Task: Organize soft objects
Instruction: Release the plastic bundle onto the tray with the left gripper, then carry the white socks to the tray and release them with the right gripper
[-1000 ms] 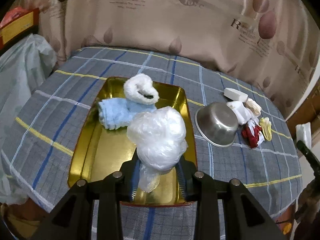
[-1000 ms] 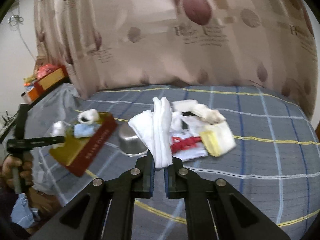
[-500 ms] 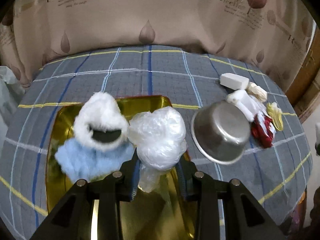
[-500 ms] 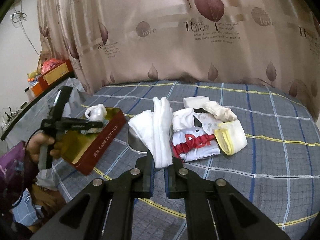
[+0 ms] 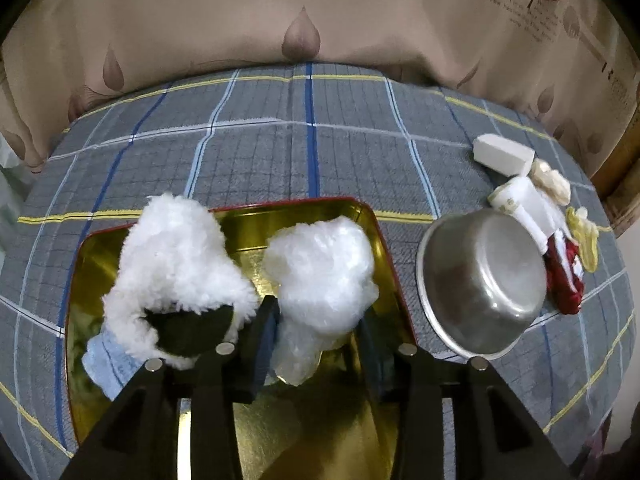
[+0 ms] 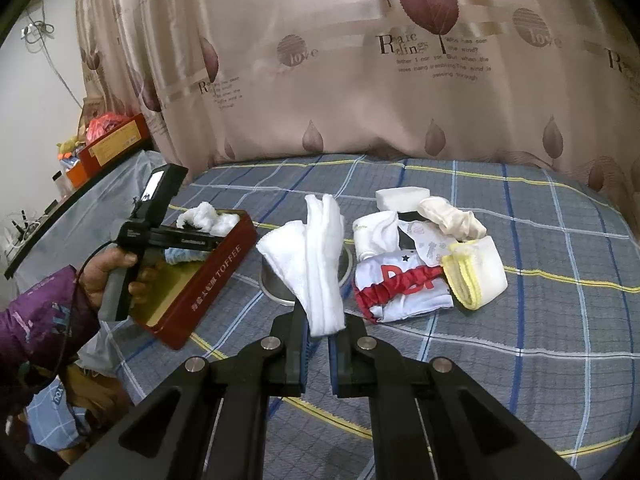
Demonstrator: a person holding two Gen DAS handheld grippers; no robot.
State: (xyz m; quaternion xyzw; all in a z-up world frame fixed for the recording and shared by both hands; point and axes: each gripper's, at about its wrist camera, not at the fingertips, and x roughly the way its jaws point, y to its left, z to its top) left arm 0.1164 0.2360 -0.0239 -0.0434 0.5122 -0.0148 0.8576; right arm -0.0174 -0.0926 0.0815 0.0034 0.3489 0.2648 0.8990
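Note:
My left gripper is shut on a crumpled clear plastic bag and holds it low over the gold inside of the red toffee tin. A fluffy white slipper and a light blue towel lie in the tin beside it. My right gripper is shut on a folded white cloth that stands up from the jaws above the bed. The tin and the left gripper show at the left of the right wrist view.
An upturned steel bowl lies right of the tin. A pile of soft items sits beyond it: white sponge block, cream sock, yellow-trimmed cloth, red-and-white garment. A curtain hangs behind the plaid bed.
My left gripper has moved forward and down into the tin with the bag. The right gripper has kept hold of the white cloth and tilted up a little.

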